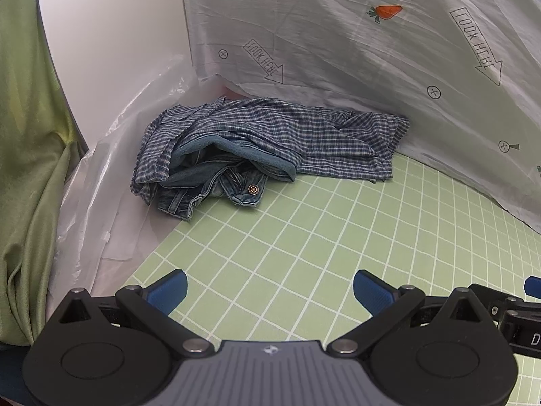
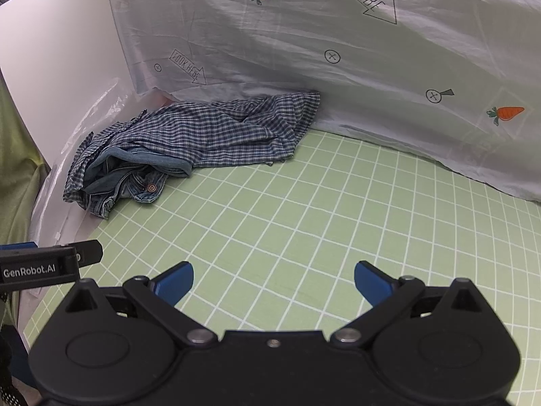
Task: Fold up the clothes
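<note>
A rumpled heap of clothes sits in the far left corner of a green grid mat (image 1: 304,237), well clear of both tools. On top lies a blue-and-white plaid shirt (image 1: 287,132), spread loosely toward the right along the foot of a pale printed sheet (image 1: 338,34) — carrots, arrows and the words "LOOK HERE" run across it. Tucked under the shirt's left end is a pair of blue jeans (image 1: 219,182), the waistband poking out toward the mat with its metal button (image 1: 253,188) facing up. Shirt and jeans touch; the shirt drapes over the denim.

Left of the heap, crinkled clear plastic film (image 1: 111,155) lines the mat's edge against a white panel (image 1: 101,34), and beyond that hangs a green curtain (image 1: 27,135).

Nearer the onlooker than the heap, the left gripper (image 1: 270,292) hovers over bare mat, its blue pads (image 1: 169,291) spread wide with nothing between them. The right gripper (image 2: 274,284) sits just beside it — likewise spread wide and holding nothing. No basket, box or other container shows on the mat; the clothes lie straight on it, unfolded.
</note>
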A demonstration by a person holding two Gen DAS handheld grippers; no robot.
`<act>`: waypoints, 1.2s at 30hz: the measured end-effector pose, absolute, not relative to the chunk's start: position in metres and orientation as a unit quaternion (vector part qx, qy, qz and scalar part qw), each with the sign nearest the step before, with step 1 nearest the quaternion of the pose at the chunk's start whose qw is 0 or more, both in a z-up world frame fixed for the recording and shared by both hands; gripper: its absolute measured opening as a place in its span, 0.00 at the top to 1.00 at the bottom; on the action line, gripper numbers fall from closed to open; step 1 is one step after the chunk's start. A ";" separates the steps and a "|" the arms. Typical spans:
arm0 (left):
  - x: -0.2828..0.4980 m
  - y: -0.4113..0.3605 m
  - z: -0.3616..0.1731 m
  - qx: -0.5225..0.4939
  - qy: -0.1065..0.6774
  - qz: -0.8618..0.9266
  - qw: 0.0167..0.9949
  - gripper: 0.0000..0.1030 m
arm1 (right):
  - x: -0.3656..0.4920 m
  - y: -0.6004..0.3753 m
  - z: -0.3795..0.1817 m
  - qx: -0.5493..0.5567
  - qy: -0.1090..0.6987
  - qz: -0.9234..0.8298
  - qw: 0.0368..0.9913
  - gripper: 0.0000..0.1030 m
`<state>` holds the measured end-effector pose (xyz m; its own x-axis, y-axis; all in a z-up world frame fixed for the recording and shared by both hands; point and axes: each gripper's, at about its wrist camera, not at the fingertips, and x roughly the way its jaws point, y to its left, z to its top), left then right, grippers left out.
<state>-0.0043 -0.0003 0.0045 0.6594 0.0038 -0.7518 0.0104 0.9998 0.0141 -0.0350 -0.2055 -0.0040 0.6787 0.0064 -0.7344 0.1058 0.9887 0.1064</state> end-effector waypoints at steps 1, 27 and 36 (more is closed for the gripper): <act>-0.005 -0.001 0.004 0.009 0.413 -0.001 0.911 0.00 | -0.035 -0.205 -0.004 0.070 0.400 -0.027 0.913 0.00; -0.007 -0.004 0.002 0.015 0.415 -0.001 0.910 0.00 | -0.035 -0.206 -0.002 0.074 0.398 -0.027 0.914 0.00; -0.007 -0.002 0.000 0.016 0.418 -0.003 0.908 0.00 | -0.036 -0.205 -0.003 0.074 0.398 -0.028 0.914 0.00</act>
